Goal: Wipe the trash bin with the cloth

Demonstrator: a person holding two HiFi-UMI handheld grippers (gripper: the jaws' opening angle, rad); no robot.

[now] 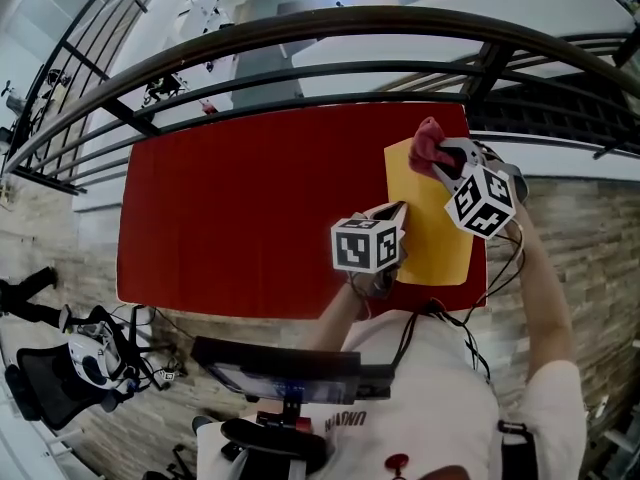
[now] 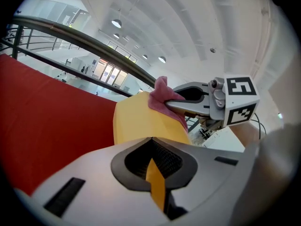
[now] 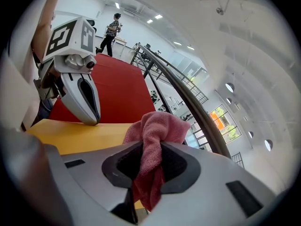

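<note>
Gently sweep the cloth point(image 1: 428, 144), pinched in the right gripper point(image 1: 441, 160) at the far edge of the yellow trash bin point(image 1: 432, 243) on the red table point(image 1: 250, 208), toward the left gripper point(image 1: 399, 209) clamping the bin's near edge.

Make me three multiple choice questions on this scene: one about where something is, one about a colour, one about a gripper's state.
1. Where is the yellow trash bin?
A. At the red table's right end
B. On the floor
C. Hanging on the railing

2. What colour is the cloth?
A. Blue
B. Pink
C. White

3. What is the left gripper doing?
A. Standing open in the air
B. Shut on the cloth
C. Shut on the bin's edge

Answers: 1 A, the head view shows it there. 2 B, pink folds sit in the right gripper. 3 C, a yellow strip is clamped between its jaws.
</note>
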